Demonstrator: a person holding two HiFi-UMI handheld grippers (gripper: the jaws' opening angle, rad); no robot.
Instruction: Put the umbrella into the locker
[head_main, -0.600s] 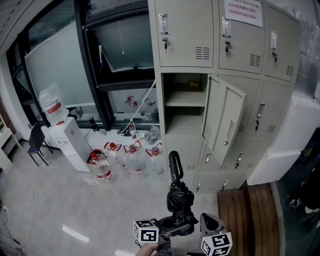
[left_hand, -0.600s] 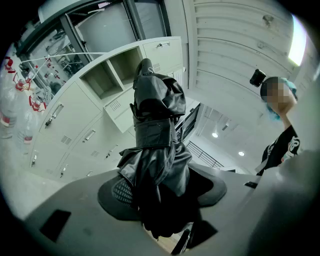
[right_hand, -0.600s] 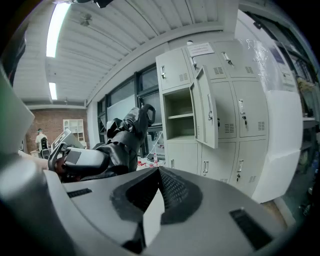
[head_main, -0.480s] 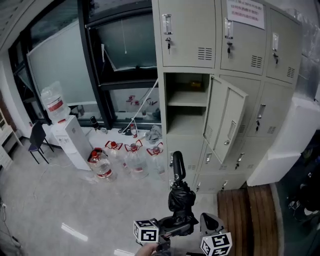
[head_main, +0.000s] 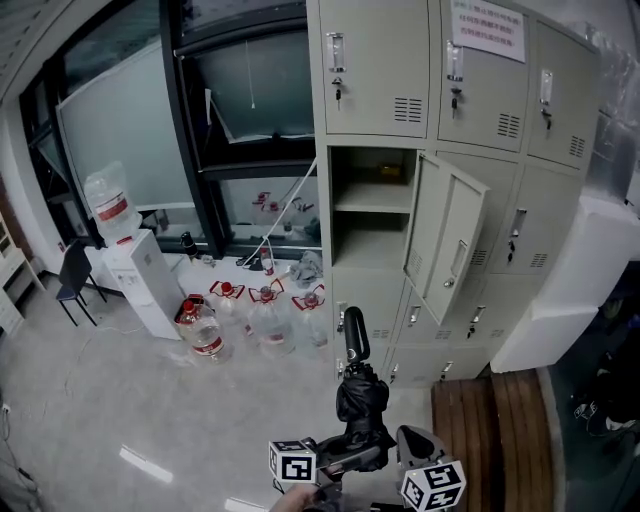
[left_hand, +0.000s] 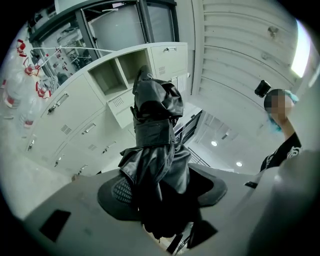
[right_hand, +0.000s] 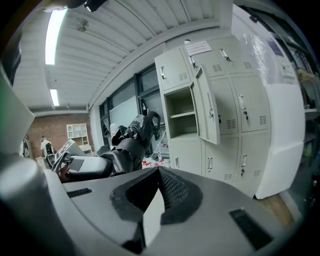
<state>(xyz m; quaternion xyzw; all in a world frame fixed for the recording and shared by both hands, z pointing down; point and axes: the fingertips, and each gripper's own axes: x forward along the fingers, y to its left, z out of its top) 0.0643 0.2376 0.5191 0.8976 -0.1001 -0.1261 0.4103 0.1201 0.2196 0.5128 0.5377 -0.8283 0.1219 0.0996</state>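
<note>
1. Two tools here. The left tool (left_hand: 156, 196) is clamped around the bunched canopy of the folded black fabric umbrella (head_main: 362, 402). The umbrella's stubby black handle (head_main: 354, 335) points up and away, towards the lockers. The right tool (right_hand: 158, 192) has its jaws pressed together with nothing in them and rides just beside the left one.
2. Changes over the last half second: honestly not much. The bank of beige metal lockers (head_main: 480, 90) has slid a touch to the right in the head view. The umbrella has kept its spot in front of the person. I'd call this the carry-in, not the insertion.
3. The umbrella is well short of the open locker compartment (head_main: 372, 240). In the head view its handle sits over the closed doors below the opening, so I'd guess it needs a lift.
4. Edges to mind:
   - A shelf (head_main: 372, 211) splits the compartment across the middle.
   - The beige locker door (head_main: 446, 245) hangs open on the right, swung out towards us.
   - I can't tell whether the umbrella fits upright, so going in handle first and tilted seems safer.
5. Room to move: the clear water jugs with red caps (head_main: 265, 318) sit on the floor left of the lockers, low and out of the way. The door is the likelier snag.
</note>
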